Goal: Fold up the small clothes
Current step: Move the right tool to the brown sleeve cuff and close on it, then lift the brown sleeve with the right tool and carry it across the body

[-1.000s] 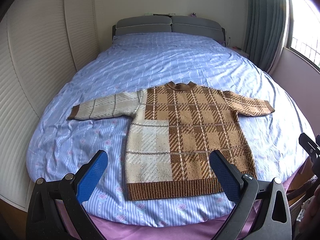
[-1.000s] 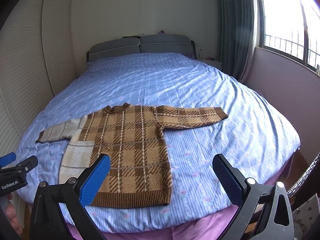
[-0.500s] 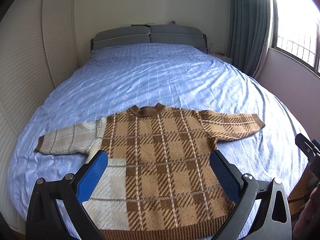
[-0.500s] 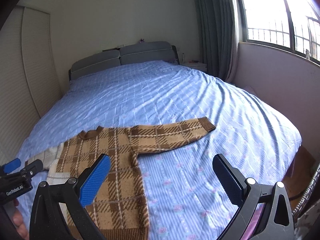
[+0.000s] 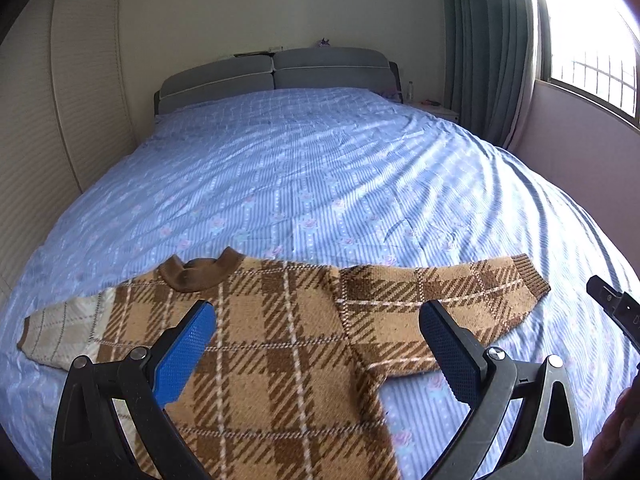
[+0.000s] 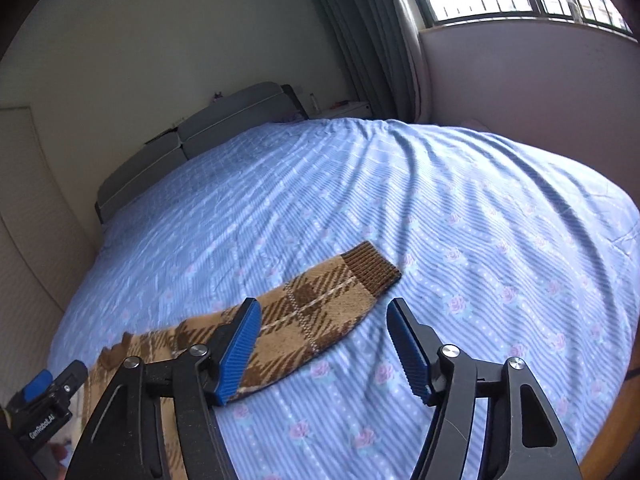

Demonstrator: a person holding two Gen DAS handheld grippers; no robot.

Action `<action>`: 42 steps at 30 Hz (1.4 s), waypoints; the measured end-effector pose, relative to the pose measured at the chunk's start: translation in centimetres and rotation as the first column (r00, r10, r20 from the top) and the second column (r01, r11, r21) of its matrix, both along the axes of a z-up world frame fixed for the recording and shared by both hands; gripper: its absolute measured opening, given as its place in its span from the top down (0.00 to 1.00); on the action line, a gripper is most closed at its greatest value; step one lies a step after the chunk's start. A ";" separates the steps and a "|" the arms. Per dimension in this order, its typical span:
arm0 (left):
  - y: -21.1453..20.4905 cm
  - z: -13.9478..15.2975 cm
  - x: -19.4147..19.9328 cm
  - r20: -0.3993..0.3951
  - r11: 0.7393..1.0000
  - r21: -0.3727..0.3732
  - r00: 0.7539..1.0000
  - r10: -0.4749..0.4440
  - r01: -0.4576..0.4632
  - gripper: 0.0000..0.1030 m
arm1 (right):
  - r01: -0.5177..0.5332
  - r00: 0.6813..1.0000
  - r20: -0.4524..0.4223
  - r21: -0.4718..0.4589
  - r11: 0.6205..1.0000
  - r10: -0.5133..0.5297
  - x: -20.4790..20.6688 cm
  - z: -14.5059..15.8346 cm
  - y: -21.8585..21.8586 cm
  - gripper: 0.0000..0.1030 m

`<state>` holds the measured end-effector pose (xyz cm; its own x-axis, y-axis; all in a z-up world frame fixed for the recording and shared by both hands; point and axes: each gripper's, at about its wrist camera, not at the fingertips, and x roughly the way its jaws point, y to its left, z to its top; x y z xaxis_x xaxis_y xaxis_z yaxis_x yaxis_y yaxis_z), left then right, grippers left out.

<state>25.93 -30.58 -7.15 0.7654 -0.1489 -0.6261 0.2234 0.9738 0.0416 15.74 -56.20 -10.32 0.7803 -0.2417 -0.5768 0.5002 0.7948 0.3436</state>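
Both tongs have moved in closer over the sweater (image 5: 280,340); left tongs (image 5: 316,350) and right tongs (image 6: 324,344) gape wide, empty. Its collar points toward the headboard (image 5: 276,70), sleeves spread sideways.

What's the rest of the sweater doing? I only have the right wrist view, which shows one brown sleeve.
Observer: The sweater lies spread flat on the bed, collar toward the headboard.
Reviewer: And the other sleeve?
Observer: The cream sleeve is stretched out to the left, not folded.
Reviewer: Left tool?
Observer: The left tool is open, aimed over the sweater's body, holding nothing.
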 end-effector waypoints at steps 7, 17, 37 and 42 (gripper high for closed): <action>-5.0 -3.5 4.1 -0.044 0.999 0.030 0.999 -0.013 0.014 0.00 | 0.016 0.999 -0.048 0.088 0.996 -0.012 4.6 -4.7 -5.2 0.60; -5.9 -5.6 5.6 -0.078 0.999 0.037 0.997 0.009 -0.006 0.00 | 0.047 0.990 -0.139 0.208 0.977 -0.018 8.2 -10.0 -7.2 0.70; -1.8 -3.4 6.3 -0.077 0.996 0.030 0.994 0.082 -0.080 0.00 | 0.021 1.000 -0.005 0.114 0.993 -0.021 8.2 -4.6 -6.0 0.90; 3.6 -1.2 5.4 -0.067 0.989 0.008 0.987 0.149 -0.148 0.00 | -0.067 0.995 0.068 -0.023 0.997 0.069 8.4 1.1 0.0 0.90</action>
